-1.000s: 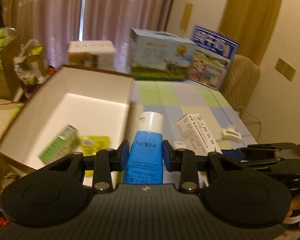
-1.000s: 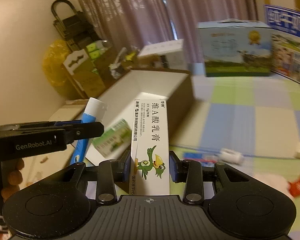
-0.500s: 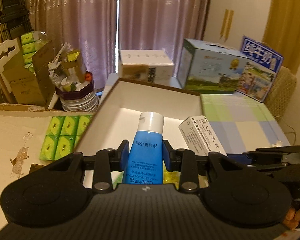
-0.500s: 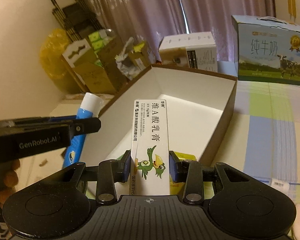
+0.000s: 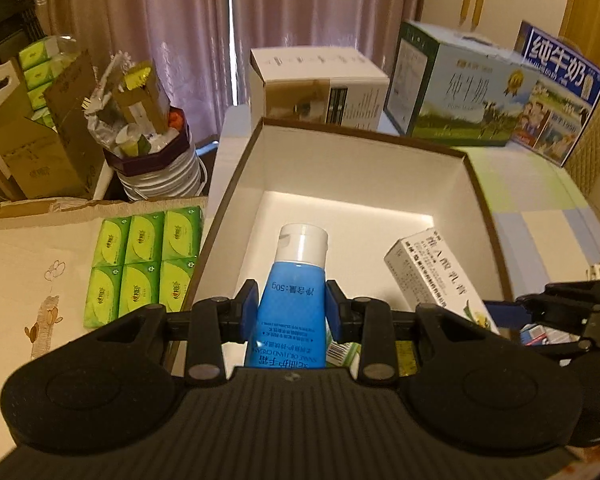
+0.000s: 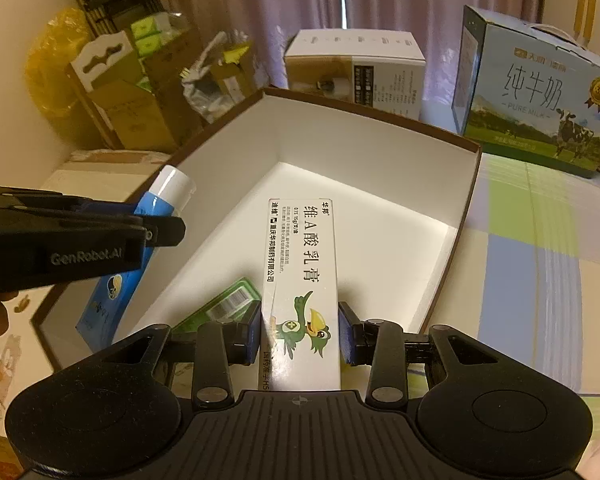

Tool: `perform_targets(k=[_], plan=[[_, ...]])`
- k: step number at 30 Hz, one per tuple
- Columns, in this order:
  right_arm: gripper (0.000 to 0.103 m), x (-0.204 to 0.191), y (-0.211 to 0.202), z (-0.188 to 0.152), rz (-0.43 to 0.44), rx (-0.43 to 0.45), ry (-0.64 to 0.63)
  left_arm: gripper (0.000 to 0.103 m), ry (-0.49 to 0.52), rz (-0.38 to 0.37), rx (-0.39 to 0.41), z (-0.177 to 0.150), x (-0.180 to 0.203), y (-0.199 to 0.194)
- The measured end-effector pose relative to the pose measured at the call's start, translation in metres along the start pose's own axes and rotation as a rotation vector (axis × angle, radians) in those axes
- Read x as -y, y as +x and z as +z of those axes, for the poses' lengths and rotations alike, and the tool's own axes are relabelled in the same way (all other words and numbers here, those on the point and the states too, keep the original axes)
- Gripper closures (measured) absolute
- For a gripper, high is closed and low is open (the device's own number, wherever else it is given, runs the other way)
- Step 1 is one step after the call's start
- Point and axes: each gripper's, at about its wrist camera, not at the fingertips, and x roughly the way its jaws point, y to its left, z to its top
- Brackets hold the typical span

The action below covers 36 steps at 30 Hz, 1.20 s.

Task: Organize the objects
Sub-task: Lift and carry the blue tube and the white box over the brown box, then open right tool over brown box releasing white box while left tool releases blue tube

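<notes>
Both hand-held grippers have just swung in over the big open cardboard box with white inside walls (image 5: 364,168).

On the left, the left hand-held gripper (image 5: 291,312) is squeezed tight on a blue plastic tube with a white cap (image 5: 294,280). A second ago this tube hung over the edge of the box. Now it points down over the white floor in the middle of the box.

On the right, the right hand-held gripper (image 6: 299,330) is clamped on a long white paper carton with a green cartoon bird (image 6: 302,280). It was out over the checked cloth on the surface (image 6: 540,248) before. Now it hangs over the inside of the box too, just beside the tube.

Down on the box floor, under the grippers, lies a small green packet (image 6: 230,304). Something yellow may lie near it, but the grippers hide most of it, so I cannot be sure.

Both things look ready to be put down in the box. I think the next job is to go lower and let go.
</notes>
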Motion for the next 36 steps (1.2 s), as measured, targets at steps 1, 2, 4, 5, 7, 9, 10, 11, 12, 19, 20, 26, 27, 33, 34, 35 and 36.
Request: perform_targets(k=[1, 2, 4, 5, 7, 9, 10, 11, 12, 19, 20, 26, 27, 33, 34, 35, 36], plan=[[0.068, 0.0, 0.002, 0.001, -0.006, -0.003, -0.001, 0.073, 0.003, -0.001, -0.009, 0.001, -0.001, 0.005], [0.068, 0.001, 0.005, 0.002, -0.01, -0.003, -0.001, 0.073, 0.008, -0.001, -0.019, 0.001, -0.001, 0.011], [0.068, 0.002, 0.008, 0.003, -0.023, -0.007, -0.001, 0.073, 0.013, 0.0, -0.033, 0.001, -0.001, 0.019], [0.068, 0.003, 0.01, 0.003, -0.028, -0.005, -0.003, 0.073, 0.014, -0.002, -0.041, 0.001, -0.002, 0.023], [0.068, 0.004, 0.012, 0.004, -0.043, 0.002, -0.007, 0.073, 0.016, -0.005, -0.051, 0.0, -0.002, 0.029], [0.068, 0.004, 0.014, 0.005, -0.053, 0.008, -0.01, 0.073, 0.017, -0.007, -0.057, 0.0, -0.002, 0.033], [0.066, 0.005, 0.015, 0.005, -0.054, 0.008, -0.006, 0.073, 0.016, -0.007, -0.06, 0.0, -0.003, 0.036], [0.061, 0.007, 0.015, 0.006, -0.052, 0.008, -0.002, 0.073, 0.016, -0.007, -0.062, 0.0, -0.003, 0.037], [0.058, 0.008, 0.015, 0.006, -0.052, 0.008, 0.002, 0.073, 0.015, -0.006, -0.064, 0.0, -0.004, 0.038], [0.05, 0.011, 0.013, 0.007, -0.058, 0.018, 0.011, 0.072, 0.017, -0.003, -0.077, 0.0, -0.005, 0.045], [0.05, 0.011, 0.013, 0.007, -0.055, 0.018, 0.013, 0.072, 0.018, -0.002, -0.079, 0.0, -0.005, 0.045], [0.049, 0.011, 0.01, 0.005, -0.052, 0.019, 0.014, 0.072, 0.024, 0.0, -0.089, 0.0, -0.005, 0.049], [0.049, 0.011, 0.009, 0.005, -0.049, 0.021, 0.013, 0.072, 0.024, 0.0, -0.087, 0.0, -0.005, 0.049], [0.046, 0.009, -0.001, 0.002, -0.033, 0.038, 0.003, 0.059, 0.03, 0.004, -0.06, 0.001, -0.003, 0.039], [0.045, 0.009, -0.003, 0.001, -0.03, 0.042, 0.001, 0.056, 0.03, 0.004, -0.058, 0.002, -0.002, 0.037], [0.044, 0.009, -0.006, 0.0, -0.025, 0.046, -0.002, 0.051, 0.028, 0.003, -0.056, 0.002, -0.002, 0.035], [0.044, 0.009, -0.009, -0.001, -0.021, 0.053, -0.005, 0.049, 0.023, 0.006, -0.053, 0.001, -0.002, 0.033]])
